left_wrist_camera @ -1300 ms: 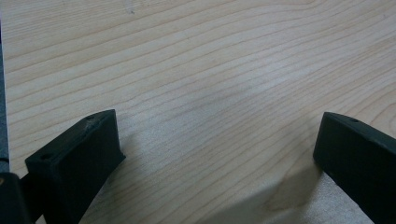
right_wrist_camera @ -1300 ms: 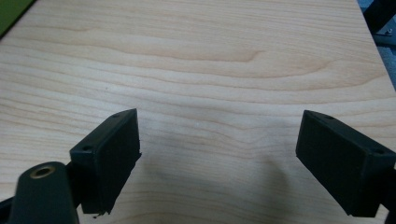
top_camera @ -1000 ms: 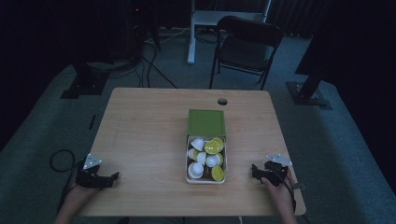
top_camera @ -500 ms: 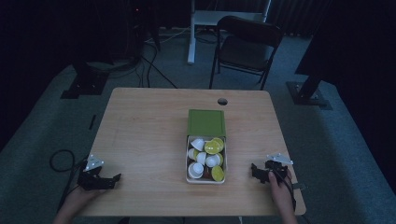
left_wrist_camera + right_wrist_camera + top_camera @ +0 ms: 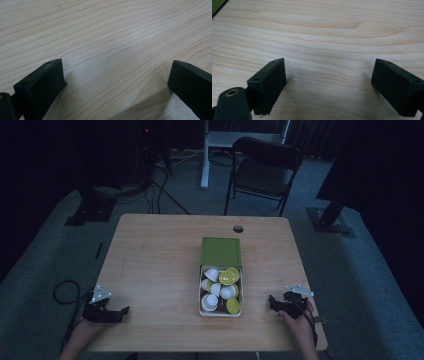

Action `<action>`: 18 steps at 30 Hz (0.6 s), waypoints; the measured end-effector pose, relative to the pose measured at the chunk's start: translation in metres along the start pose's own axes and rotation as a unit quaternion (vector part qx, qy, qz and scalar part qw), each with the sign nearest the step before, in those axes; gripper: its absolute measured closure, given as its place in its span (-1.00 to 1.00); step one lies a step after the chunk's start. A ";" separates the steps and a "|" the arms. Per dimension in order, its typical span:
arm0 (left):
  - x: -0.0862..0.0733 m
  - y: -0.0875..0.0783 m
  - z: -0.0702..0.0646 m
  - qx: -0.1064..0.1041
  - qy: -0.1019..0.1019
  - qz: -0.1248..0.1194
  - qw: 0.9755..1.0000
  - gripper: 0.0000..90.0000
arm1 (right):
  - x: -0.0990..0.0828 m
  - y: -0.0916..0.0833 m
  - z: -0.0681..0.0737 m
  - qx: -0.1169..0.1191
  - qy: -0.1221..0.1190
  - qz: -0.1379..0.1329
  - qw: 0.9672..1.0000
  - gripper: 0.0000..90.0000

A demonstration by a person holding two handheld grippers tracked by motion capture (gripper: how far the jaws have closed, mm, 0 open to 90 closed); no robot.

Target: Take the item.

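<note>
High view: tray (image 5: 202,301) holds white and yellow-green capsules (image 5: 220,290).

Overhead cam; two close table (image 5: 160,265) cams

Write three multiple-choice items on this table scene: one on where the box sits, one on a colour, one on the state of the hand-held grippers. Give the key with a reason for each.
1. Where does the open box sit on the table?
A. Near the middle, between the two hand-held grippers
B. At the far left corner
C. On the chair

2. What colour is the box's lid?
A. Red
B. Green
C. Blue

3. How do the left hand-held gripper and the right hand-held gripper stand?
A. Both shut on capsules
B. Left shut, right open
C. Both open, holding nothing

Key:
1 A, the high view shows the box mid-table with a gripper at each side.
2 B, the lid lying just beyond the capsules is green.
3 C, each gripper view shows its jaws wide apart with bare wood between.
</note>
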State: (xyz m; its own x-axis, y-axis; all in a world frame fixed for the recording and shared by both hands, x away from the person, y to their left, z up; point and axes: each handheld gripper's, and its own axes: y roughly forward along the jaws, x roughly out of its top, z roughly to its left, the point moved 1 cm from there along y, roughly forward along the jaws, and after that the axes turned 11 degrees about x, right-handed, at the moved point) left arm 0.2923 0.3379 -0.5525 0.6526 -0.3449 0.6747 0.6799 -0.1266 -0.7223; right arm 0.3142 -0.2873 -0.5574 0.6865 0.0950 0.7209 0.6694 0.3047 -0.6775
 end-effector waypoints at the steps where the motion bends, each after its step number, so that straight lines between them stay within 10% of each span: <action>1: 0.000 0.000 0.000 0.000 0.000 0.001 1.000 -0.98 | 0.000 0.000 0.000 0.000 0.000 0.000 1.000 -0.74; 18: 0.015 -0.004 -0.014 -0.019 0.022 0.002 1.000 -0.96 | 0.000 0.000 0.000 0.000 0.000 0.000 1.000 -0.74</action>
State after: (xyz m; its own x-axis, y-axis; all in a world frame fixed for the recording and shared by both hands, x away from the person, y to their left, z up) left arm 0.2955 0.3204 -0.5415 0.6389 -0.3860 0.6654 0.6637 -0.1608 -0.7305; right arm 0.3142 -0.2873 -0.5574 0.6861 0.0943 0.7214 0.6698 0.3053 -0.6769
